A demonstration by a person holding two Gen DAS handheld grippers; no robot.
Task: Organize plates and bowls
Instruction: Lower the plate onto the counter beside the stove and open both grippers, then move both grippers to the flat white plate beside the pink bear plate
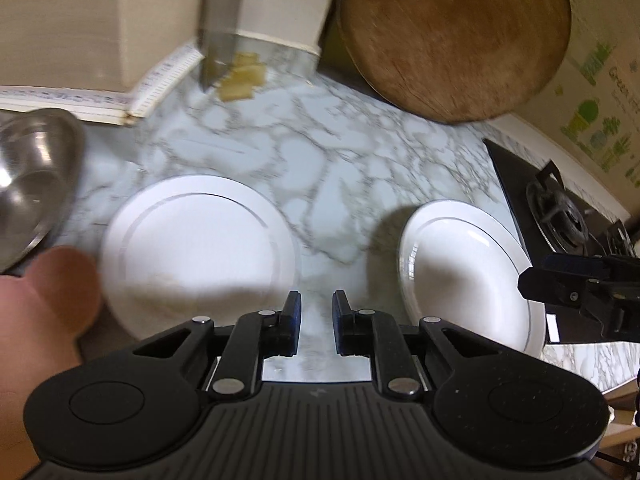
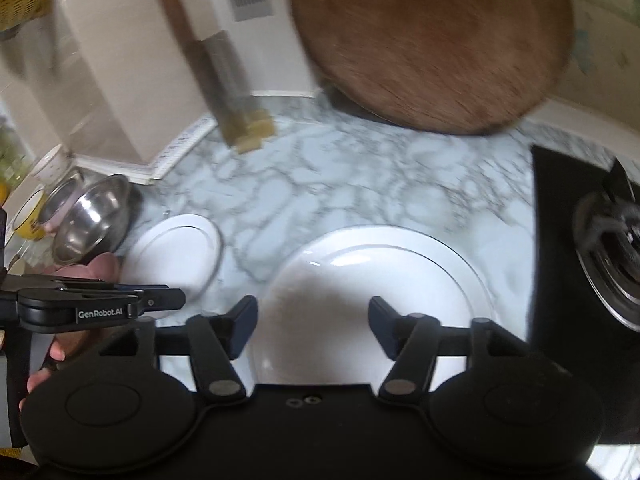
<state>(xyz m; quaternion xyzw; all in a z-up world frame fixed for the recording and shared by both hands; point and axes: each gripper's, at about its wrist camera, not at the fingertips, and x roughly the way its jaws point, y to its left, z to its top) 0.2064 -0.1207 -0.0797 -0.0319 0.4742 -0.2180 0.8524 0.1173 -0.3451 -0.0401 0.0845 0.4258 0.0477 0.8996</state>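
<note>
Two white plates lie on the marble counter [image 1: 360, 168]. The left plate [image 1: 196, 248] is just ahead-left of my left gripper [image 1: 317, 312], whose fingers stand a narrow gap apart with nothing between them. The right plate [image 1: 464, 272] lies to its right. In the right wrist view my right gripper [image 2: 313, 316] is open wide and empty, hovering over the near part of the right plate [image 2: 380, 280]. The left plate [image 2: 180, 252] lies further left. A steel bowl [image 1: 32, 184] lies tilted at the left; it also shows in the right wrist view [image 2: 92, 216].
A round wooden board [image 1: 452, 36] leans on the back wall. A black gas stove [image 1: 560, 216] lies at the right. A knife block [image 1: 220, 20] stands at the back. Cups and jars [image 2: 36, 200] crowd the far left.
</note>
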